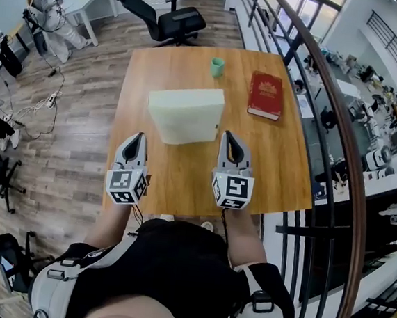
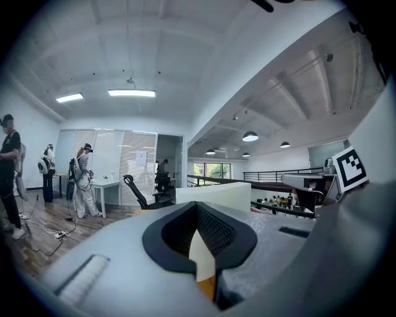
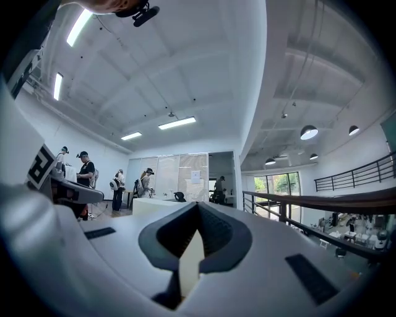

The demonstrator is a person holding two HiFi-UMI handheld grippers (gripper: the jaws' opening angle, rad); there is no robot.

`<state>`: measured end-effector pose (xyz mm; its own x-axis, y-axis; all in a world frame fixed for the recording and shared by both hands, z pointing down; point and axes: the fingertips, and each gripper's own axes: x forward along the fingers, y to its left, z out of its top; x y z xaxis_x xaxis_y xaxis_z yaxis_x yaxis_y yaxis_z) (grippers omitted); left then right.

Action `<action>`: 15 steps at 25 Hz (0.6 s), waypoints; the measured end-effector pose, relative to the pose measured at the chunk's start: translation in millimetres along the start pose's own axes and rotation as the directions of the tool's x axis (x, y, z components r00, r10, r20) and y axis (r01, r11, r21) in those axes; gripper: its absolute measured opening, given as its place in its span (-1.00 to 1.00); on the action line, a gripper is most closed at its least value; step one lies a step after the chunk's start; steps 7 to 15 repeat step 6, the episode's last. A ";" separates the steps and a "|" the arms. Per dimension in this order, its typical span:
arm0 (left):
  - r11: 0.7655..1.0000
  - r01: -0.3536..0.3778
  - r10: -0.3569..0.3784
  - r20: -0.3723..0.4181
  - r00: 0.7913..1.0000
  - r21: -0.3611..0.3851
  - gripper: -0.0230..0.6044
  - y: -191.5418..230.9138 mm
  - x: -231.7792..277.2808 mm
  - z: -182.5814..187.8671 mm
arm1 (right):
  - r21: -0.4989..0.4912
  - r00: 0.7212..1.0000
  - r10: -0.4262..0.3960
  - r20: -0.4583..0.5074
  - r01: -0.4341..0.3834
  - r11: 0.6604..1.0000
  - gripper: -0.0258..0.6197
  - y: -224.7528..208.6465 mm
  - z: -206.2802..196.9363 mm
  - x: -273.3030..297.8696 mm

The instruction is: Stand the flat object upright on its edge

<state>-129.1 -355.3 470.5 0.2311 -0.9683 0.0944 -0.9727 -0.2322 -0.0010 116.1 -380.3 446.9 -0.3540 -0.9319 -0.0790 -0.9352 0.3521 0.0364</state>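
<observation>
A red book (image 1: 265, 95) lies flat on the wooden table (image 1: 281, 170), at its right side. A pale cream block (image 1: 185, 113) stands mid-table, and a small green cup (image 1: 217, 67) sits behind it. My left gripper (image 1: 138, 137) hovers at the near edge, just left of the block's front, shut and empty. My right gripper (image 1: 229, 136) is level with it, beside the block's right corner and nearer than the book, also shut and empty. The left gripper view shows closed jaws (image 2: 198, 209) with the block (image 2: 213, 192) ahead. In the right gripper view, closed jaws (image 3: 198, 209) point past the block (image 3: 154, 205).
A curved dark railing (image 1: 330, 97) runs along the table's right side above a lower floor. A black office chair (image 1: 166, 20) stands beyond the far edge. A person in white (image 1: 48, 14) stands at the far left, with cables on the wooden floor.
</observation>
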 end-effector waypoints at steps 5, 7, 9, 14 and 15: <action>1.000 0.013 -0.013 -0.007 1.000 0.000 -0.92 -3.1 0.1 -1.7 | 0.000 1.000 0.004 -0.005 -0.004 1.000 -0.91 1.2 -1.2 0.4; 1.000 0.017 -0.017 -0.007 1.000 -0.002 -0.91 -3.7 -0.2 -1.8 | -0.003 1.000 0.005 -0.007 -0.005 1.000 -0.91 1.9 -1.7 0.3; 1.000 0.017 -0.017 -0.007 1.000 -0.002 -0.91 -3.7 -0.2 -1.8 | -0.003 1.000 0.005 -0.007 -0.005 1.000 -0.91 1.9 -1.7 0.3; 1.000 0.017 -0.017 -0.007 1.000 -0.002 -0.91 -3.7 -0.2 -1.8 | -0.003 1.000 0.005 -0.007 -0.005 1.000 -0.91 1.9 -1.7 0.3; 1.000 0.017 -0.017 -0.007 1.000 -0.002 -0.91 -3.7 -0.2 -1.8 | -0.003 1.000 0.005 -0.007 -0.005 1.000 -0.91 1.9 -1.7 0.3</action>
